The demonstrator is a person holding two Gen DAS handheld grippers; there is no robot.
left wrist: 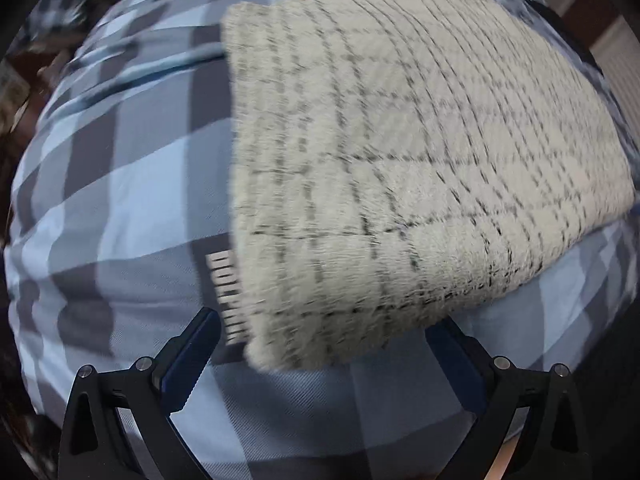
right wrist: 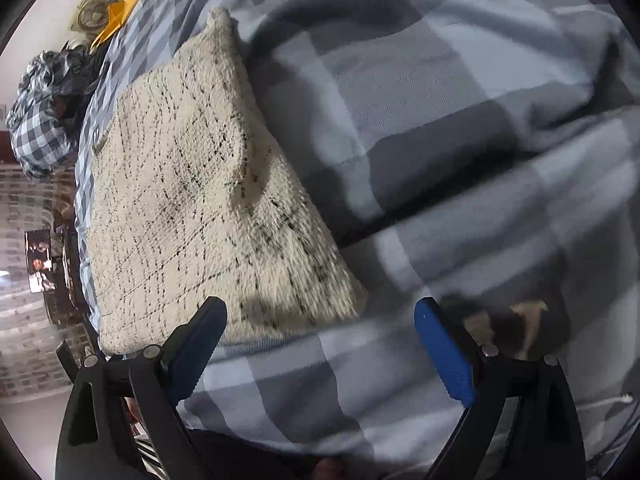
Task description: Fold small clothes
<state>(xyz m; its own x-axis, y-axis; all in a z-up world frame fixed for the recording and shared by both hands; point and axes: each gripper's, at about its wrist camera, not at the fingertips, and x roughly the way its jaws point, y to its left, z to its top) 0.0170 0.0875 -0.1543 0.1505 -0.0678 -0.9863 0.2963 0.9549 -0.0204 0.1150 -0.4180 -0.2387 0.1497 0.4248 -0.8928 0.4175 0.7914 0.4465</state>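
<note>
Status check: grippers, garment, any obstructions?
Left gripper open, right gripper open, both empty. Cream checked garment folded flat on the plaid bedspread. Nothing in the way.

Left black plastic two-finger gripper, blue ribbed pads lining angular fingers, silver round screws at the joints, right black plastic two-finger gripper matching, brighter blue textured pad, same silver screws

A home bedroom: a bed under a blue-grey checked cover, a brick-patterned wall beside it.
</note>
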